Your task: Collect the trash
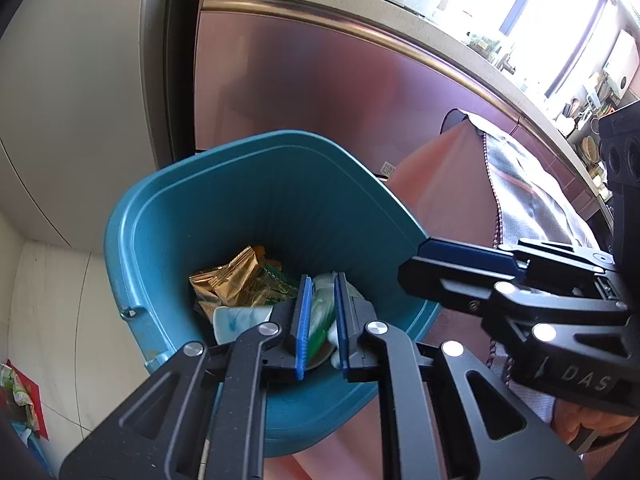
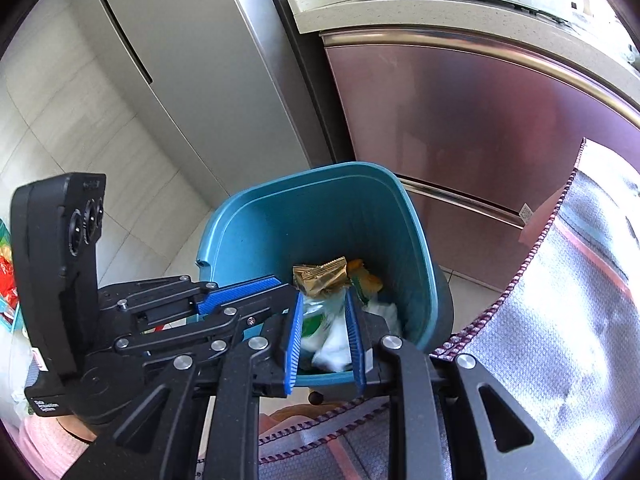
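Note:
A teal trash bin [image 1: 280, 208] [image 2: 320, 216] stands on the floor below both grippers. In it lie a gold foil wrapper [image 1: 232, 280] [image 2: 320, 276], a green-and-white plastic wrapper [image 1: 320, 312] [image 2: 316, 324], a white cup-like piece [image 1: 236, 320] and an orange wrapper [image 2: 364, 276]. My left gripper [image 1: 323, 280] [image 2: 286, 286] hangs over the bin's mouth, its blue pads a narrow slit apart with nothing gripped. My right gripper [image 2: 324, 294] [image 1: 412, 264] sits over the bin's right rim, pads slightly apart and empty. The trash seen between the pads lies in the bin.
A grey fridge [image 2: 180, 60] rises behind the bin on the left, a steel cabinet front [image 1: 320, 80] directly behind it. A cloth with a braided edge [image 2: 560, 280] [image 1: 520, 184] hangs close on the right. Colourful litter [image 1: 16, 396] lies on the tiled floor at far left.

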Demonstrator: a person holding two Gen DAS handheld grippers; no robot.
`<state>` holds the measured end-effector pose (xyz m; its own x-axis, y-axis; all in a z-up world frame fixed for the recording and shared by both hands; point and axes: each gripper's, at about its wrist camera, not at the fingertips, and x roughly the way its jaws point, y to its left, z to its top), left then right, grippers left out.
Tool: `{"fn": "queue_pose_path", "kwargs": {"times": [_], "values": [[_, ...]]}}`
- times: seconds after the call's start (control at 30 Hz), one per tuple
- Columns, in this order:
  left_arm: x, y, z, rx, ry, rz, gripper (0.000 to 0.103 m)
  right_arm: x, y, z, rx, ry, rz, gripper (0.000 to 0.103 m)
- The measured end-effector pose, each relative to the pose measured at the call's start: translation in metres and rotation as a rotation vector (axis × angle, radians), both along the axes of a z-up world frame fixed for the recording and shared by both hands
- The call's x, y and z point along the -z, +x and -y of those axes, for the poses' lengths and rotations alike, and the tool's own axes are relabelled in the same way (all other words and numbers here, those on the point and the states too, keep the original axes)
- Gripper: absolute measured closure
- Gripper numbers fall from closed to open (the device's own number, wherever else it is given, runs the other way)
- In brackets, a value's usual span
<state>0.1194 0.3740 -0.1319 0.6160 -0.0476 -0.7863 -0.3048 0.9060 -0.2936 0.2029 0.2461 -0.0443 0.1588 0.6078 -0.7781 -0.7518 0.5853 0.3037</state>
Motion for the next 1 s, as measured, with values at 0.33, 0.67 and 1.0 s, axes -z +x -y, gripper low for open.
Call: {"fn": "queue_pose_path", "kwargs": {"times": [0.33, 0.67, 1.0], "values": [[-0.004, -0.012, 0.006, 0.001, 0.026, 0.037, 0.059, -0.004, -0.005, 0.017, 0.028, 0.045, 0.005, 0.075], [-0.046, -0.058, 0.018, -0.002, 0.106, 0.191, 0.027, -0.028, -0.027, 0.063, 0.075, 0.145, 0.082, 0.056], [-0.092, -0.098, 0.072, 0.057, 0.212, 0.349, 0.006, -0.054, -0.074, 0.138, 0.191, 0.23, 0.235, 0.029]]}}
